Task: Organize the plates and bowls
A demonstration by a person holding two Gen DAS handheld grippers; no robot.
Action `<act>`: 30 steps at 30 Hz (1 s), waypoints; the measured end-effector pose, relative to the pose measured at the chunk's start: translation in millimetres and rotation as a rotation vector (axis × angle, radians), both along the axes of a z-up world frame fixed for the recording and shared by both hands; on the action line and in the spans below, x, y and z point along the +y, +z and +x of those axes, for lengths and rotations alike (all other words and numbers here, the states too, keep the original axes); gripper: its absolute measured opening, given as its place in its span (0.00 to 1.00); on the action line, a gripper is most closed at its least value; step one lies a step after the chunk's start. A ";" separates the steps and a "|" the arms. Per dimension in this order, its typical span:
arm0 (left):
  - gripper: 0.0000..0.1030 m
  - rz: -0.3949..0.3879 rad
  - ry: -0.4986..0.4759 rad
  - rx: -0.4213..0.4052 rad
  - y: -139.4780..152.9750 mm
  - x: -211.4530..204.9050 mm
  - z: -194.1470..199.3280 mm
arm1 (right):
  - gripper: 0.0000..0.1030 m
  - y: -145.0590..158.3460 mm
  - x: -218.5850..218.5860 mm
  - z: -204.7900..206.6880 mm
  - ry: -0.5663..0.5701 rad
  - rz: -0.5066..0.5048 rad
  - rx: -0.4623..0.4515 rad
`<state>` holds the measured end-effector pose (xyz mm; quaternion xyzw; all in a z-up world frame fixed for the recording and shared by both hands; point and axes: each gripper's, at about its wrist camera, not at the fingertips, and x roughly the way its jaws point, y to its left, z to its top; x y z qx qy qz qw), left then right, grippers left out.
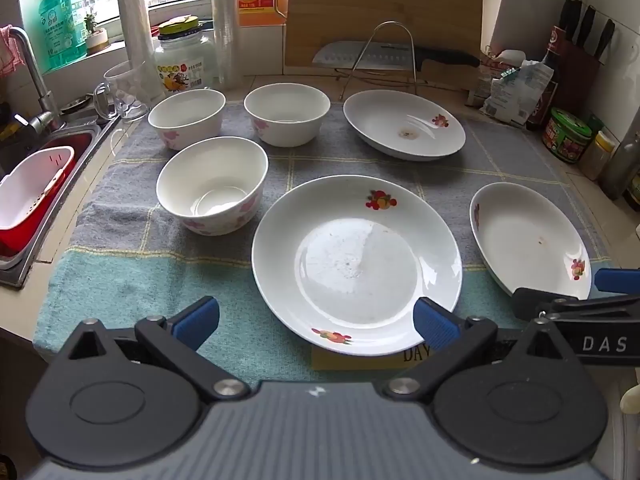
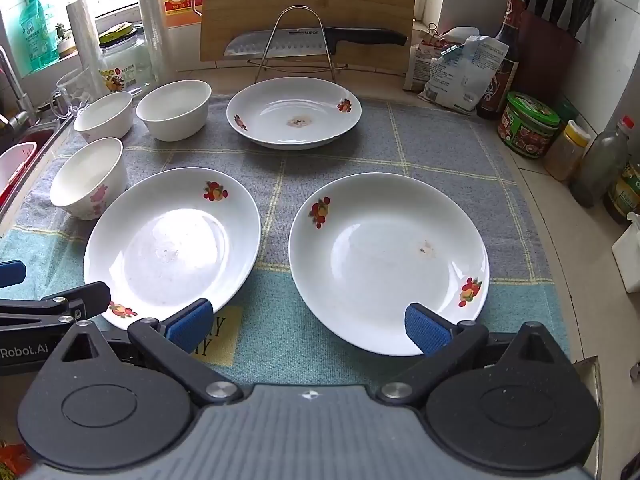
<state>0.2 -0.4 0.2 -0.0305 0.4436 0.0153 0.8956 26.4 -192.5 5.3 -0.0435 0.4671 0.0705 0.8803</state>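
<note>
Three white plates with fruit prints lie on a checked towel (image 1: 132,280): a near centre plate (image 1: 356,264), a near right plate (image 1: 528,236) and a far plate (image 1: 404,124). Three white bowls with pink flowers stand to the left: a near bowl (image 1: 212,188), a far left bowl (image 1: 187,117) and a far middle bowl (image 1: 287,118). My left gripper (image 1: 316,322) is open and empty at the centre plate's near rim. My right gripper (image 2: 308,326) is open and empty at the near rim of the right plate (image 2: 388,260), beside the centre plate (image 2: 172,244).
A sink (image 1: 48,152) with a red-and-white basket (image 1: 28,200) lies left. A glass mug (image 1: 124,88), jar (image 1: 184,60), cutting board (image 1: 384,12), knife on a wire rack (image 1: 384,56), bottles and jars (image 1: 566,132) line the back and right.
</note>
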 end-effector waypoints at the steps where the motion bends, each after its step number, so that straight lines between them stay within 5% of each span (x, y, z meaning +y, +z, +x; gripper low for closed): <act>1: 0.99 0.005 0.000 -0.002 0.4 -0.5 -0.1 | 1.00 -0.4 0.1 -0.3 -0.001 -0.002 0.000; 30: 0.99 0.016 -0.005 -0.024 5.5 -5.8 -5.7 | 1.00 6.0 -7.3 -5.5 0.000 0.018 -0.018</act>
